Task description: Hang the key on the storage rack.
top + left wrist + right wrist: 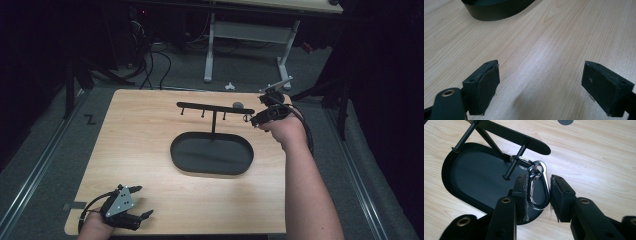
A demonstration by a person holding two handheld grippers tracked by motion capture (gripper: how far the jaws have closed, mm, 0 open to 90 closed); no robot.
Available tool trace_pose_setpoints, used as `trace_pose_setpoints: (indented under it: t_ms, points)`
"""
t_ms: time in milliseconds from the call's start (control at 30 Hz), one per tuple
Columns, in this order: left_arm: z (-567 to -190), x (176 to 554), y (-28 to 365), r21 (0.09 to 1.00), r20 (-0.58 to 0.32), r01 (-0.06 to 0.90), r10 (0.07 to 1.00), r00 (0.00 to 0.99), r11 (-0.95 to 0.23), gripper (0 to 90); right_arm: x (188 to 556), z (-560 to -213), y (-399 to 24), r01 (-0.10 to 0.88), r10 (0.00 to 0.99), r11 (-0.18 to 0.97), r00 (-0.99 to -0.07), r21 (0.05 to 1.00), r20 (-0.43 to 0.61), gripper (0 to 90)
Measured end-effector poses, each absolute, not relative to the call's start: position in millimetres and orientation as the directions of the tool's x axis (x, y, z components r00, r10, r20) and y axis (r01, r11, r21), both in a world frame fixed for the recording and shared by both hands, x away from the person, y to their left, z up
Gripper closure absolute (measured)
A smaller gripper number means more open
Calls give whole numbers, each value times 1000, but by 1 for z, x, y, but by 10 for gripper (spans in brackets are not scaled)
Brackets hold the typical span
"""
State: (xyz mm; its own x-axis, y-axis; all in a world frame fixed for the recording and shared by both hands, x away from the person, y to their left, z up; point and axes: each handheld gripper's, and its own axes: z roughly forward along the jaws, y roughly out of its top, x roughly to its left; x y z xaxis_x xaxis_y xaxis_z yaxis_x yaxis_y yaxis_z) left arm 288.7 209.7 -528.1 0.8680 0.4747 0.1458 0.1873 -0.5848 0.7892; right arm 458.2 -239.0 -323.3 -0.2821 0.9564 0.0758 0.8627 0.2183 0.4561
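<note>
Black stand (pixel 214 116) mid-table, bare margins

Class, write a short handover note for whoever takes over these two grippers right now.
Right gripper: jaws straddle the carabiner, a gap showing on the right side; grip cannot be told.
Left gripper: open, nothing between the jaws, low over the table at its near left corner.
Carabiner: its ring is looped over the end peg of the black rack.
Done: ring on peg.
Left: probably let go and back the right gripper away.

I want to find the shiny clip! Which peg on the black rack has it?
The end peg nearest the right gripper. The silver carabiner hangs from it by a ring; the other pegs are bare.
</note>
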Motion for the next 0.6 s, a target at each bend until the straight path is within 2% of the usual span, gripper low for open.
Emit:
trace_pose_setpoints:
  t_ms: [600]
  points:
    - [-528,288,209,790,148,185,474,868,-585,153,452,-326,-242,864,958,220,-279,452,66,645]
